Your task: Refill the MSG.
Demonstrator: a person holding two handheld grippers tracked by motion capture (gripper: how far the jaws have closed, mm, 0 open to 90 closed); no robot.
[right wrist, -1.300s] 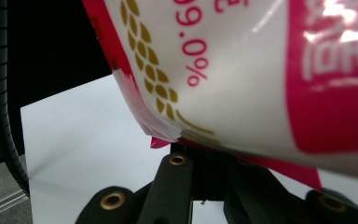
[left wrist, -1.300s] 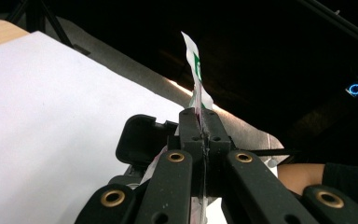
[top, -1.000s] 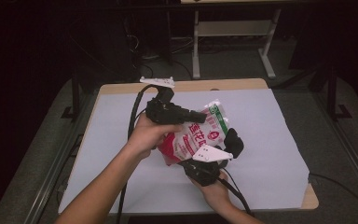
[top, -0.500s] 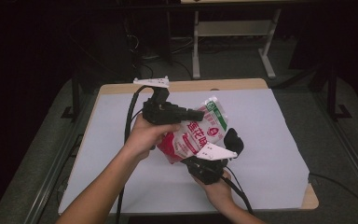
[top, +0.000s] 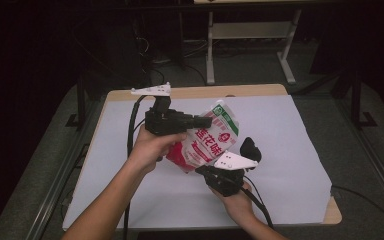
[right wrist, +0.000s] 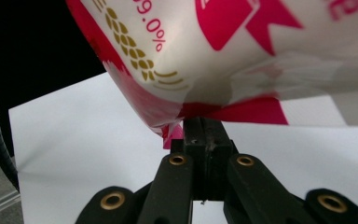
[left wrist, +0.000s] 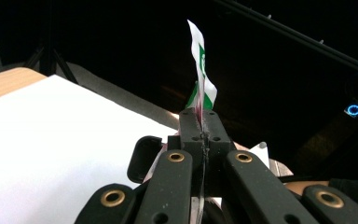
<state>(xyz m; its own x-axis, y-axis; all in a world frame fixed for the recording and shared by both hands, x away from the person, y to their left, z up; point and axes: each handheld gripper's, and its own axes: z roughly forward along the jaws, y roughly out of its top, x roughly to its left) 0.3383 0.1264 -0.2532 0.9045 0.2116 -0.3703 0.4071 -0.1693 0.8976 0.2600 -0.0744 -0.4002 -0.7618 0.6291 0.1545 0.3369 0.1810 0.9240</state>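
- The left hand-held gripper (top: 202, 121) was clenched on the upper edge of the red-and-white pouch (top: 205, 142), near its green-printed corner; in the left gripper view the jaws met with the thin film of the pouch (left wrist: 202, 70) pinched between them and rising upright above the tips.
- The right hand-held gripper (top: 207, 170) was clenched on the pouch's lower red edge; in the right gripper view the jaws stood together on the seam, with the bulging body of the pouch (right wrist: 242, 51) hanging just above them.
- The pouch was held off the tabletop (top: 290, 150), tilted, stretched between the two grippers over the middle of the white sheet.
- The left hand (top: 152, 145) came in from the near left, and the right hand (top: 235, 202) from the near edge, right of centre.
- A black cable (top: 130, 135) trailed from the left gripper down along the forearm.
- A white metal frame (top: 245, 35) stood on the floor beyond the far edge.
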